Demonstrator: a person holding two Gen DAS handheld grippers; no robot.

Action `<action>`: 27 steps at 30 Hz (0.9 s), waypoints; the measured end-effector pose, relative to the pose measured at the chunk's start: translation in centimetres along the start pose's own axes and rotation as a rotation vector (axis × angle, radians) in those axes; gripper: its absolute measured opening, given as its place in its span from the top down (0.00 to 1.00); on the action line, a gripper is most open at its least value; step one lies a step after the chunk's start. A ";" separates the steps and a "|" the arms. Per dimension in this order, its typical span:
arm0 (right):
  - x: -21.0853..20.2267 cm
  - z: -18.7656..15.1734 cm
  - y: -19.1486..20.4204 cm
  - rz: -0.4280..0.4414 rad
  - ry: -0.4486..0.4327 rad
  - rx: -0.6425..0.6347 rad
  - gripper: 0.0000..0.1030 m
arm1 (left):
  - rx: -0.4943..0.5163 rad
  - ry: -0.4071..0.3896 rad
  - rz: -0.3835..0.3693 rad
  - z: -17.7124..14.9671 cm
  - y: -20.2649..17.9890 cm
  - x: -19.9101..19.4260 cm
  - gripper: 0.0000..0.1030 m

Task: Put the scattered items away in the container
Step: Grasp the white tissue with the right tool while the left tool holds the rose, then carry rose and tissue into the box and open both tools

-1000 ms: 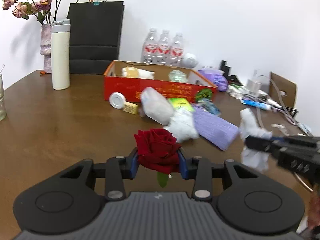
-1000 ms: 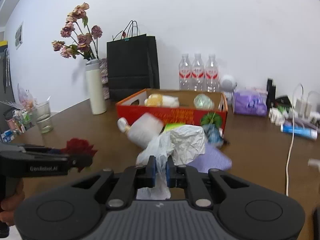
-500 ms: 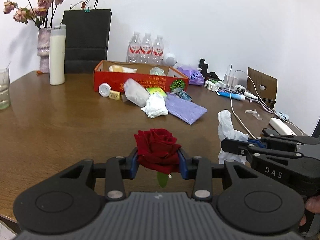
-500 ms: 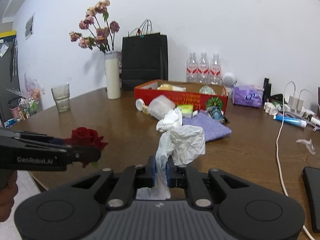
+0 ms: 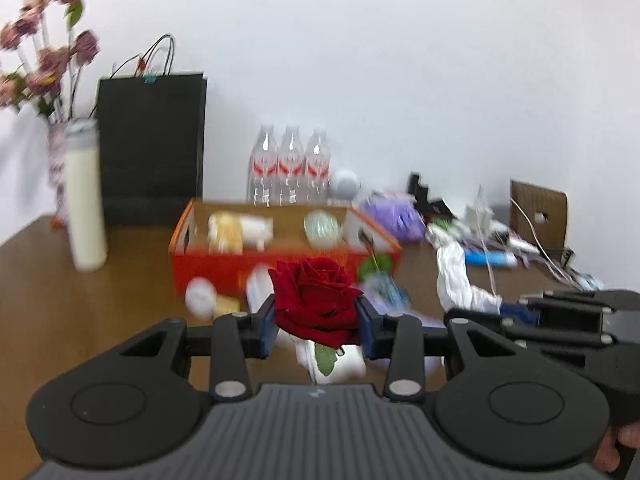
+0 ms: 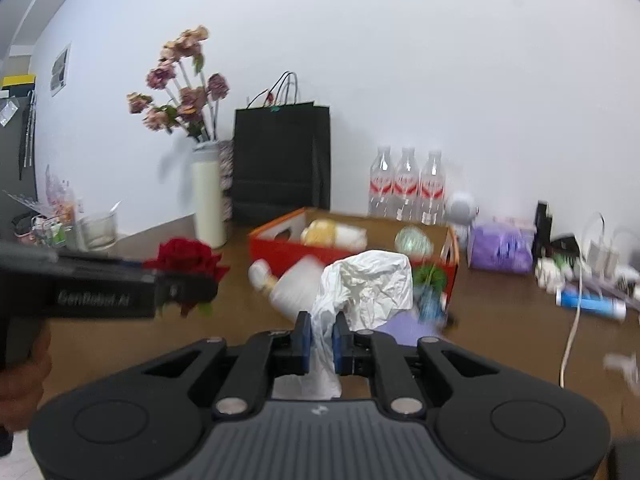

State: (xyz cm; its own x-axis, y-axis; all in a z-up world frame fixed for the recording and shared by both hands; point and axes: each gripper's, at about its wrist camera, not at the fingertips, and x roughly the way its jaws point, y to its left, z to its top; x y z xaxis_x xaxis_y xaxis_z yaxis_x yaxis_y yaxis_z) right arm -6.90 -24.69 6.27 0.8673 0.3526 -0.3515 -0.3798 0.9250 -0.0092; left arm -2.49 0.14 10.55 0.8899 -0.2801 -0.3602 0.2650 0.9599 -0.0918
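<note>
Left gripper (image 5: 316,326) clamps the red rose (image 5: 316,300), right gripper (image 6: 320,338) pinches the crumpled white bag (image 6: 368,286); a loosely caught bag may slip out short of the far orange box (image 5: 280,256).

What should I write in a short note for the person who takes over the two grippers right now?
Left gripper: shut on the red rose, held above the table.
Right gripper: shut on the crumpled white plastic bag, also in the air.
Container: the red cardboard box stands ahead of both grippers, in front of the water bottles.
Done: a yellow-and-white packet and a round pale-green item already lie in the box.
Left: put the rose and the bag in, then the items lying on the table in front of the box, such as the translucent bottle and the purple cloth.
</note>
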 end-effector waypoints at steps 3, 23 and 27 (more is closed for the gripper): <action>5.1 3.1 -2.4 0.031 0.002 0.006 0.90 | 0.004 -0.029 0.032 3.8 0.8 5.1 0.61; 39.0 12.5 -13.6 -0.007 0.784 -0.055 0.86 | 0.025 0.702 0.050 8.5 7.0 38.8 0.54; 41.8 11.3 -13.4 -0.057 0.872 -0.117 0.78 | -0.042 0.698 0.078 8.6 7.7 39.4 0.25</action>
State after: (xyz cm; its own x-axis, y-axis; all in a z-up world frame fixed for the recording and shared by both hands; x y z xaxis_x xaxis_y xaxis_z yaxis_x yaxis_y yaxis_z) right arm 38.09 -20.77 2.24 0.3496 0.0284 -0.9365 -0.4153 0.9007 -0.1277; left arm 37.82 -3.58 3.59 0.4558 -0.1499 -0.8774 0.1830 0.9804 -0.0725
